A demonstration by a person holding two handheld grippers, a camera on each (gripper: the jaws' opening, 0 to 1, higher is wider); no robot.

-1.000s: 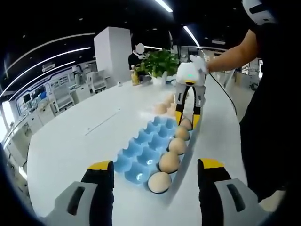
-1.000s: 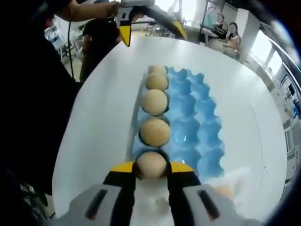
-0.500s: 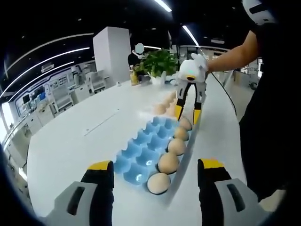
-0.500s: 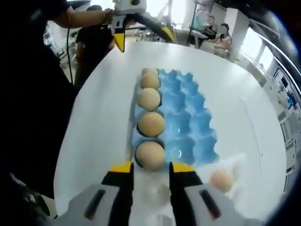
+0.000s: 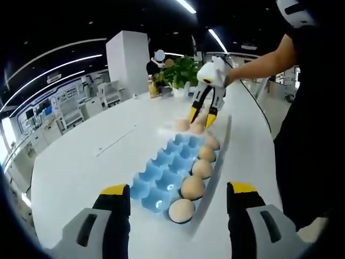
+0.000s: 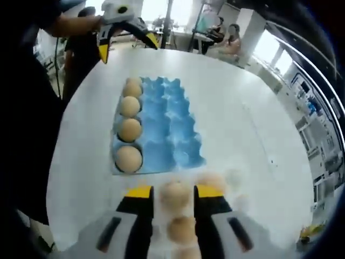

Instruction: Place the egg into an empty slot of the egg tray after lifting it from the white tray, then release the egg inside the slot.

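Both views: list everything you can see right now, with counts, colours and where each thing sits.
Table: one, white, under everything.
Egg tray: one, blue, mid-table.
Eggs in tray: five, tan, filling one edge row in the left gripper view.
Loose eggs: at least three, tan, blurred, beyond the tray's end, under the right gripper.
Plant: one, green, far table end.
People: a few, seated in the background.
Left gripper: yellow-tipped, open, holding nothing.
Right gripper: yellow-tipped, open, over a loose egg.
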